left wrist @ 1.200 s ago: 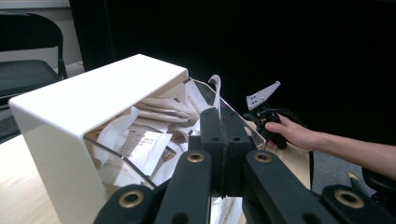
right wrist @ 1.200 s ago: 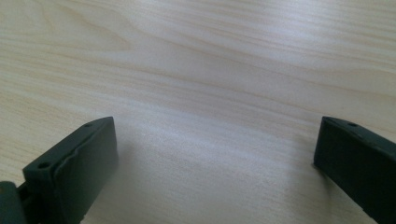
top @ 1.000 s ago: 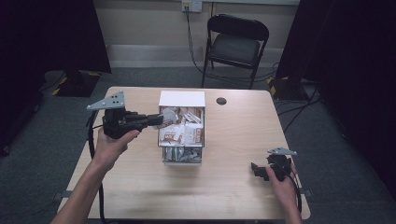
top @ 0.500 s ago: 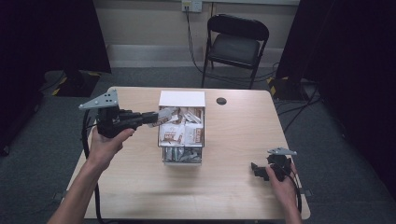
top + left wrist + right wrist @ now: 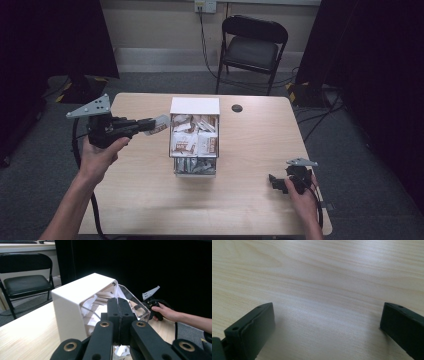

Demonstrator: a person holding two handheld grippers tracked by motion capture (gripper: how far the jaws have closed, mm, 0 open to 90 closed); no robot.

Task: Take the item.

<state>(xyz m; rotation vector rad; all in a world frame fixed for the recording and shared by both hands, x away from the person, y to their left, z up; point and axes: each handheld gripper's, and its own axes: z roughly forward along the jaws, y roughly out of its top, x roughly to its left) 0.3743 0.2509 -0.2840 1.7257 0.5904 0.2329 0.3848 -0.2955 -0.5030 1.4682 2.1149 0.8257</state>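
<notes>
left gripper [image 5: 150,125] pinching packet [image 5: 159,124] (beside box [image 5: 194,106]) — aloft

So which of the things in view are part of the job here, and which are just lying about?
Part of the job:
- left gripper, fingers shut on a packet
- organiser box of packets on the table

Just lying about:
- right gripper, open, resting on the table
- folding chair
- round black grommet
</notes>
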